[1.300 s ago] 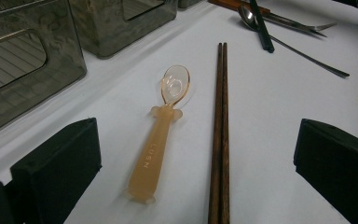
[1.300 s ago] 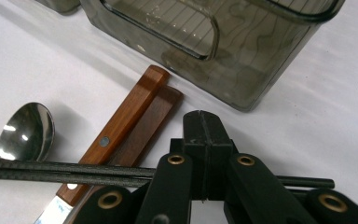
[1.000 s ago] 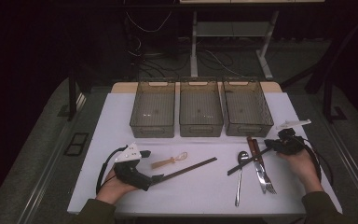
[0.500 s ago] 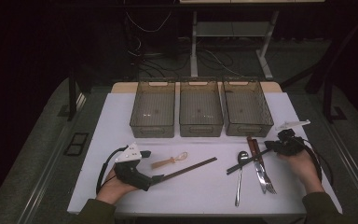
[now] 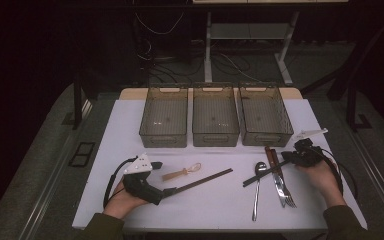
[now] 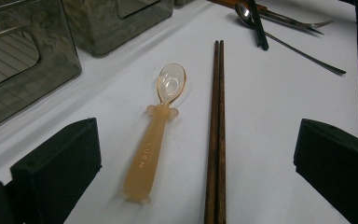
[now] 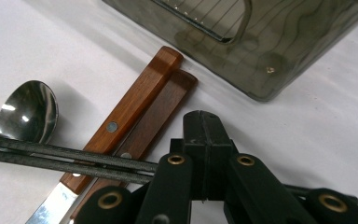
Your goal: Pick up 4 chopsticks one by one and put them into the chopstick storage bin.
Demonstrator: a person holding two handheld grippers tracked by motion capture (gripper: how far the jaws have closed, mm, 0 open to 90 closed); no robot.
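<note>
Right hand-held gripper (image 5: 291, 158), right of frame, is clamped on black chopsticks (image 5: 262, 173); left hand-held gripper (image 5: 167, 192), lower left, stands apart around brown chopsticks (image 6: 216, 130)

Three see-through bins (image 5: 215, 116), two pairs of chopsticks (image 5: 200, 182), two spoons (image 5: 256, 189), one knife (image 5: 274, 170), one fork (image 5: 286, 192).

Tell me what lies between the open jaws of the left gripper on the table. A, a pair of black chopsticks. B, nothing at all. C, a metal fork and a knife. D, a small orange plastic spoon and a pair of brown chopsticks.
D: in the left gripper view, the small orange plastic spoon and the brown chopsticks lie side by side on the white table between the left gripper's wide-open jaws.
</note>
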